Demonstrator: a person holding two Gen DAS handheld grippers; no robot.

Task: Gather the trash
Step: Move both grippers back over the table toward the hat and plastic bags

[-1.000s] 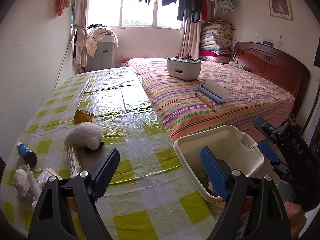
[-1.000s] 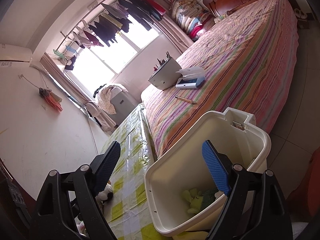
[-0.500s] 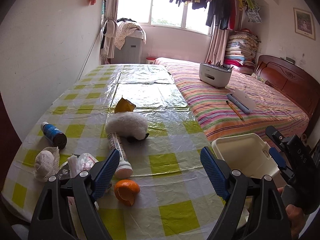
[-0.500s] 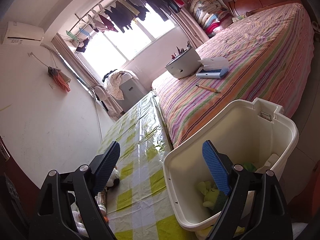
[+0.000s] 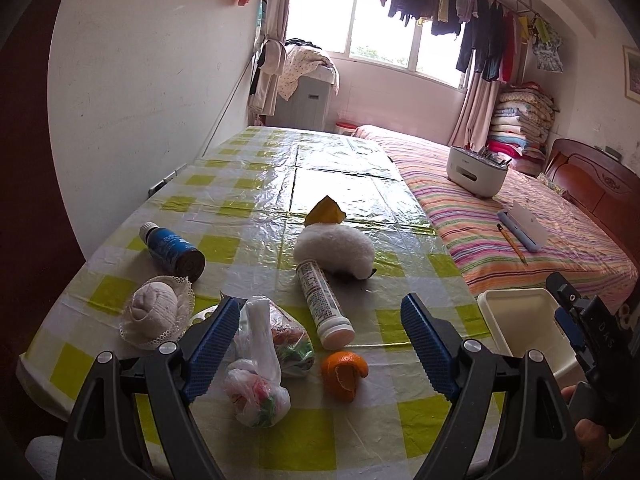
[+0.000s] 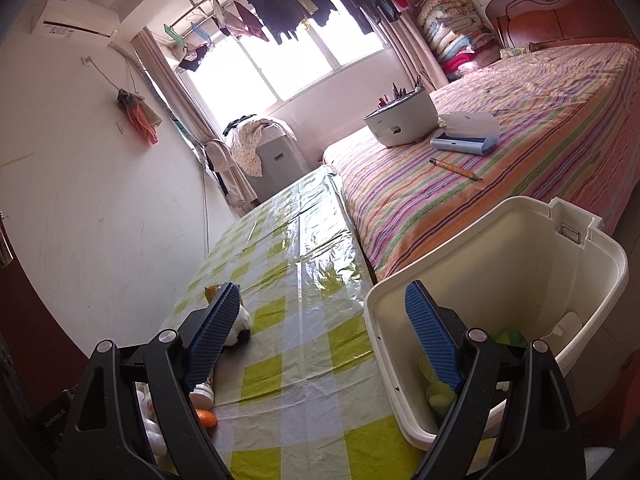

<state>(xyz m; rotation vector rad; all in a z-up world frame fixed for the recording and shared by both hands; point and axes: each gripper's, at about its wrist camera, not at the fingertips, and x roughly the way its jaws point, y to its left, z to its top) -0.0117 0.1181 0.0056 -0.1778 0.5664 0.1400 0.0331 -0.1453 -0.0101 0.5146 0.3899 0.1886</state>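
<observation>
Two hand-held grippers, both spread, empty: left hand-held gripper above tied plastic bags and orange peel on desk; right hand-held gripper over bin rim beside desk.

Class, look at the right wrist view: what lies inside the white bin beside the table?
Inside the white bin, something yellow-green and soft lies at the bottom; the right gripper covers the rest.
</observation>
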